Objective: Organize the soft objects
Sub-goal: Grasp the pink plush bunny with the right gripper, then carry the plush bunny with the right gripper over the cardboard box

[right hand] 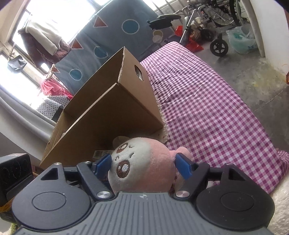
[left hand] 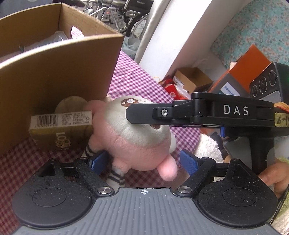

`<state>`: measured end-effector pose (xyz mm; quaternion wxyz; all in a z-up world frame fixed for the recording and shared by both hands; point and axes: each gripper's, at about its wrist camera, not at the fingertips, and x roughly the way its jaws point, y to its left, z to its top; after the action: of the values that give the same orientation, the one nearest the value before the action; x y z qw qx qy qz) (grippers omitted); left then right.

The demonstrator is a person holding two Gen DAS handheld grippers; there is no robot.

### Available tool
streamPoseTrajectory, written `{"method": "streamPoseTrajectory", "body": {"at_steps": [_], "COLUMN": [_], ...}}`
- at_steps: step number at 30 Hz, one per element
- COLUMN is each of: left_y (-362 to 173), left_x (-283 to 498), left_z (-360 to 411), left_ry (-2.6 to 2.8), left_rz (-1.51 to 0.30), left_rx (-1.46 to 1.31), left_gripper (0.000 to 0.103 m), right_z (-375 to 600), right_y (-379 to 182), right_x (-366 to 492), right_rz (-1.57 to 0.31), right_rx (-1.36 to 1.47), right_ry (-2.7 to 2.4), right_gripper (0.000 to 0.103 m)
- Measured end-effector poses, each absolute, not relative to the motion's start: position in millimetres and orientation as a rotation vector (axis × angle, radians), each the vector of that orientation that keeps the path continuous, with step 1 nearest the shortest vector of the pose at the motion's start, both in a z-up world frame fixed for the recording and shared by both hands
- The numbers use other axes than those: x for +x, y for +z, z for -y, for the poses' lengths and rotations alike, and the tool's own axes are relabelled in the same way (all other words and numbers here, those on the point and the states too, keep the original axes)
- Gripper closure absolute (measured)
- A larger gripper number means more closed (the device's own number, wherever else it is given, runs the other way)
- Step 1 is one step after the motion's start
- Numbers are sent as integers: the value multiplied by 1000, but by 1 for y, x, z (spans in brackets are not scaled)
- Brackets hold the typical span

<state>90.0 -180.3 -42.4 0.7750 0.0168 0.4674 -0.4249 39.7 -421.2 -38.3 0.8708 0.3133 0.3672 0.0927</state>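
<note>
1. Left gripper: jaws wide, plush toy between the blue pads. The left-hand pad sits against the toy's striped body. The right-hand pad stands just clear of its pink foot, so there is no squeeze on that side.
2. Right gripper: jaws fairly wide, both blue pads against the toy's round head, one at the white face and one at the pink side by the ear. It has hold of the head.
3. In the left wrist view the right gripper's black finger lies across the top of the toy's face. A person's hand grips the handle at lower right.
4. Toy: pink and white, lying on the pink checked cloth, face tilted up, low in both views close to the cameras.
5. A white fluffy item lies just right of the toy, partly hidden behind the right gripper.
6. A small gold carton with a barcode stands just left of the toy, touching its pink arm.
7. A large open cardboard box sits behind the carton and toy, on the cloth. Its contents are unclear.
8. Further off: an orange and grey Philips box, and a small open carton on the floor.
9. Farthest: wheelchairs.
</note>
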Motion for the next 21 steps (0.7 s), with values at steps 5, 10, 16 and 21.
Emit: {"method": "streamPoseTrajectory", "body": {"at_steps": [5,10,16,21], "left_y": [-29,-18,-4,11], "left_x": [87,83,76,69], "left_z": [176,172,163,155], "left_ry": [-940,-962,-984,-998], "left_rz": [-953,-893,-833,-773], "left_rx": [14,-10,-42,-63], "left_gripper": [17,17,17,17], "right_z": [414,404,391,382], "right_y": [-14,10,35,54], "right_x": [33,23,8,-4], "right_rz": [-719,-664,-598,-549], "right_rx": [596,532,483,461], "right_ry": [179,152,140,142], "right_gripper": [23,23,23,23]}}
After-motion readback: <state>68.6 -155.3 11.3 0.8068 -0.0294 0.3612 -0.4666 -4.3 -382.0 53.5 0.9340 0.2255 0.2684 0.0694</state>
